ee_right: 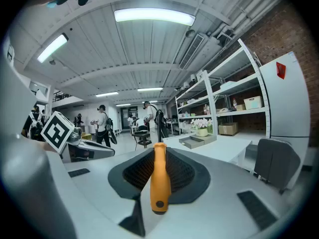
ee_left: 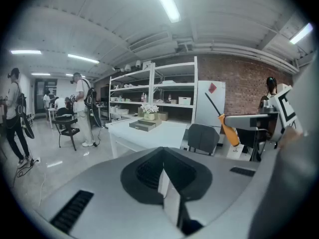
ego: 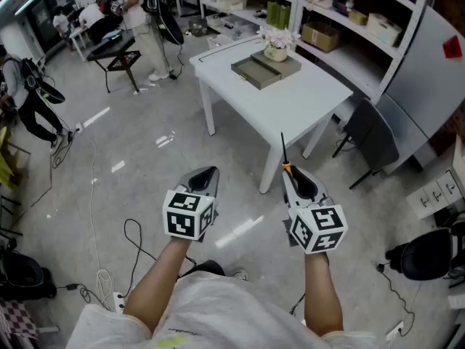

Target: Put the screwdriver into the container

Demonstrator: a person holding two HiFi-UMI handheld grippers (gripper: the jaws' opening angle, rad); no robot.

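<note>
A screwdriver point(ee_right: 159, 178) with an orange handle and thin black shaft point(ego: 284, 153) sticks out forward, my right gripper point(ego: 296, 178) shut on its handle. It also shows in the left gripper view as the screwdriver point(ee_left: 225, 126) at the right. My left gripper point(ego: 204, 178) is shut with nothing between its jaws, level with the right one above the floor. The grey container point(ego: 256, 72), a shallow tray, lies on the white table point(ego: 290, 104) ahead, well beyond both grippers. In the gripper views the container point(ee_left: 143, 125) point(ee_right: 196, 141) sits small in the distance.
A flower pot point(ego: 276, 46) stands on the table behind the container. Metal shelving point(ego: 356, 27) lines the wall past the table, and a dark chair point(ego: 372, 138) stands at its right. Cables point(ego: 109, 267) lie on the floor at left. People stand far off at left point(ee_left: 15, 118).
</note>
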